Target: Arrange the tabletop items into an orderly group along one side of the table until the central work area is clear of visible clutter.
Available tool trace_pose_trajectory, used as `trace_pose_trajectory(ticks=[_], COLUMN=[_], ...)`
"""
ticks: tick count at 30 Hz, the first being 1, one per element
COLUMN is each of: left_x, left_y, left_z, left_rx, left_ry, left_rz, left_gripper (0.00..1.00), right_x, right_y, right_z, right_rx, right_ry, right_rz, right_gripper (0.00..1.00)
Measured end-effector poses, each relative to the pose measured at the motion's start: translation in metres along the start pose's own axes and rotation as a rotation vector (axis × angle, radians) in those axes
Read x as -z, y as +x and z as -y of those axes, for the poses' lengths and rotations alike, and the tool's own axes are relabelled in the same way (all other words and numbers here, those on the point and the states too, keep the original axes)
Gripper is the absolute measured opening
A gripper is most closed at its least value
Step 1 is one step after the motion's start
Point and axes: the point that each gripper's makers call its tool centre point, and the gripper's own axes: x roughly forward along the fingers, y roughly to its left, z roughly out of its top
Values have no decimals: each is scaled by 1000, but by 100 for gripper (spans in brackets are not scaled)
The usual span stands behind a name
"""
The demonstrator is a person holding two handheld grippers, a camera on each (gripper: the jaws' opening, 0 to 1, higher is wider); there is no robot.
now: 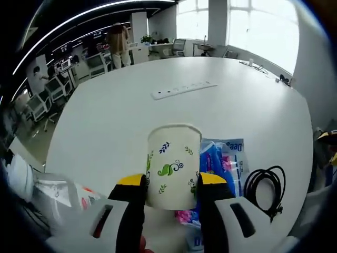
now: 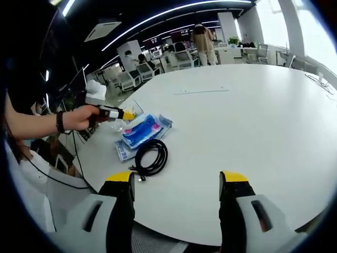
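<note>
Left gripper (image 1: 171,185) pinches a paper cup (image 1: 173,166) above the blue packet (image 1: 224,163); right gripper (image 2: 176,184) spread, empty. Power strip (image 1: 183,89) remains mid-bench (image 1: 116,121), so tidying is unfinished.

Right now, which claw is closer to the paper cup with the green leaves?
Left. The left claw is shut on the paper cup, one jaw on each side. The right claw is open and empty, away over bare table.

This is an open-plan office. A large white round worktop (image 2: 263,132) carries a power strip (image 1: 183,89) near its far edge. Beyond it stand desks with monitors (image 1: 97,63) and office chairs (image 2: 126,80), under long ceiling light strips (image 2: 174,11), with tall bright windows (image 1: 253,26) along one wall.
</note>
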Motion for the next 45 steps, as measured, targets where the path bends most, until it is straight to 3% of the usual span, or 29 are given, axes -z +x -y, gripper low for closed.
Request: trace_pose_trajectory(ticks=[10, 27, 45], left_x=[-3, 9, 15], left_y=[-13, -38, -73], left_z=[16, 40, 94], left_rx=[33, 79, 182], left_ry=[20, 64, 158], left_rz=[30, 46, 89], left_gripper=[38, 38, 38], right_x=[-5, -17, -39], right_y=[3, 16, 35], right_z=[-3, -17, -52], right_rx=[-29, -92, -183], right_ry=[10, 24, -40], right_rz=[16, 49, 58], right_gripper=[63, 63, 63])
